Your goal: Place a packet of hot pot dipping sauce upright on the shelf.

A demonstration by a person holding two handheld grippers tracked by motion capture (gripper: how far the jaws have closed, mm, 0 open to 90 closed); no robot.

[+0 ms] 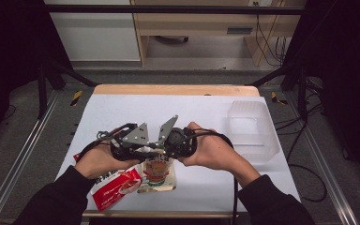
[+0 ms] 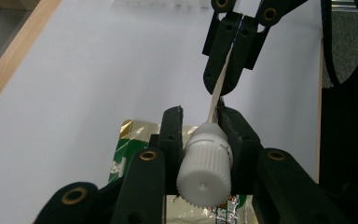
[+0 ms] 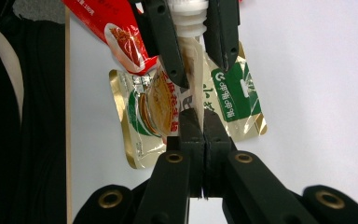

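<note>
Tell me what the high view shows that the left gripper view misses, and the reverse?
High view alone: both hands, a clear tub at the table's right, a red packet.

Left gripper view alone: the left gripper clamped on a pouch's white cap, and the right gripper pinching the pouch flat.

Both: the white table, both grippers, a green-and-gold packet lying beneath them.
</note>
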